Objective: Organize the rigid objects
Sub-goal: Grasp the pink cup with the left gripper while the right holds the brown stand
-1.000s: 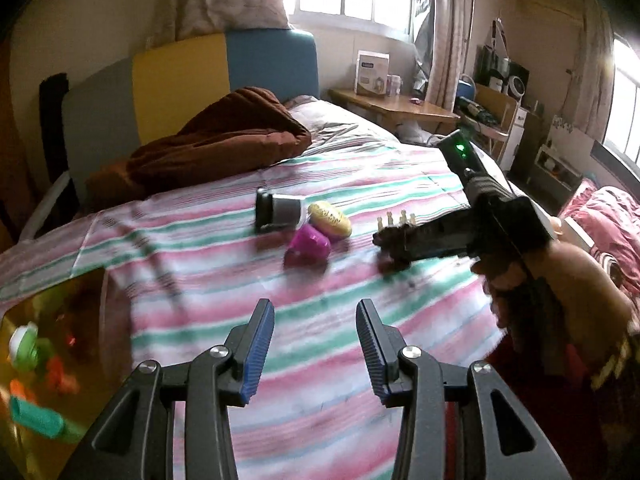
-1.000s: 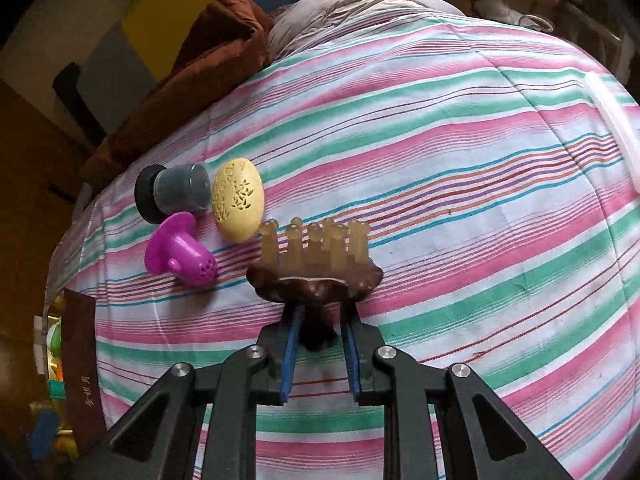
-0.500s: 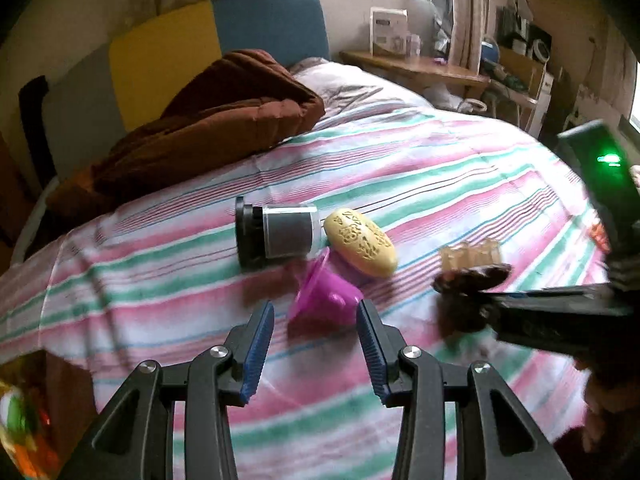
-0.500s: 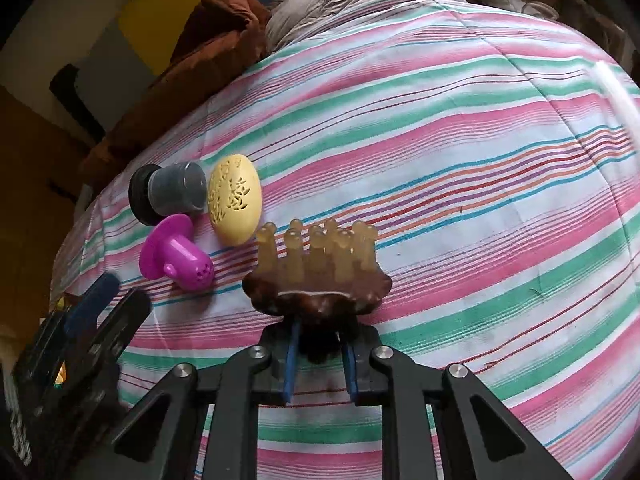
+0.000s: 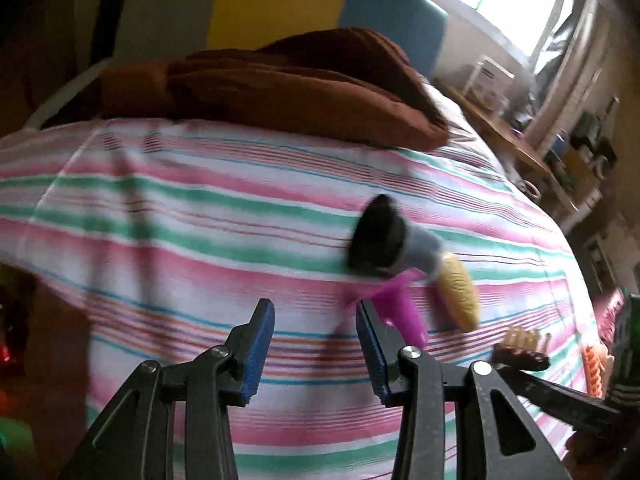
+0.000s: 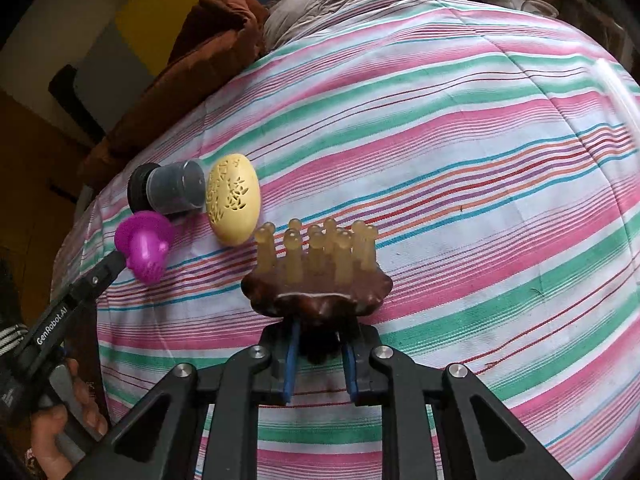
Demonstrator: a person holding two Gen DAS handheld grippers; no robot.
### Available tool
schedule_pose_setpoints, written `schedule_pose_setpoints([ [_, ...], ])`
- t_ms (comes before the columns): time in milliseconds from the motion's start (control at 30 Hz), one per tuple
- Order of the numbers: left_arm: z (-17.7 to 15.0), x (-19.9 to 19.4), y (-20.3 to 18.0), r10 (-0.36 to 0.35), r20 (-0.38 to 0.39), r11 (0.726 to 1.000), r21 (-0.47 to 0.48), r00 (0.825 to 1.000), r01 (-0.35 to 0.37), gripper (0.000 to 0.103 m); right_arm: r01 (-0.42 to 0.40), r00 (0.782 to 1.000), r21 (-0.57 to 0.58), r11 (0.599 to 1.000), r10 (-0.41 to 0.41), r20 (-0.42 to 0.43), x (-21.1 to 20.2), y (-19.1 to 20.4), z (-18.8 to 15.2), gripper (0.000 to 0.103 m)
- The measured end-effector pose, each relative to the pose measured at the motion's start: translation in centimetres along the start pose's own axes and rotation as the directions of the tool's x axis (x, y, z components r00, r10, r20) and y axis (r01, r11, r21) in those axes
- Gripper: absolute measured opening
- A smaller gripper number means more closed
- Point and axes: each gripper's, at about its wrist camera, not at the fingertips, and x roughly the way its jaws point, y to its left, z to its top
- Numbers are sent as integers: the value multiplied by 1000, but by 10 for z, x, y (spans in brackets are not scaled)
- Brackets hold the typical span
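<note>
Three small things lie clustered on the striped bed (image 6: 460, 128): a grey cup (image 6: 176, 189), a yellow egg (image 6: 233, 199) and a purple piece (image 6: 145, 245). The right tool (image 6: 319, 354) is clamped on the brown massager (image 6: 320, 294). The left tool (image 5: 316, 350), fingers apart, nears the purple piece; it should be centred squarely over the piece before closing.

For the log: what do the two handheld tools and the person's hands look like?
Both tools, left and right, share black angular linkage arms, silver pivot screws and blue ribbed pads. The left one's body reads "GenRobot.AI" in white. The left hand is bare, with a striped cuff.
</note>
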Motion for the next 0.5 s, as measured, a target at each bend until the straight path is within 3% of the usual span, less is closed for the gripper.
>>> schedule_pose_setpoints([
  [200, -10, -8, -1, 28, 37, 997, 73, 999, -31, 43, -3, 1000, -8, 1000, 3, -3, 3, 2, 1, 19],
  [367, -20, -13, -31, -25, 45, 979, 205, 999, 16, 44, -6, 1000, -6, 1000, 6, -4, 3, 3, 2, 19],
  [433, -25, -12, -44, -82, 30, 968, 241, 996, 73, 52, -5, 1000, -5, 1000, 5, -4, 4, 3, 2, 19],
  [500, -27, -7, -57, -84, 20, 959, 272, 996, 75, 55, -4, 1000, -10, 1000, 4, -5, 4, 3, 2, 19],
])
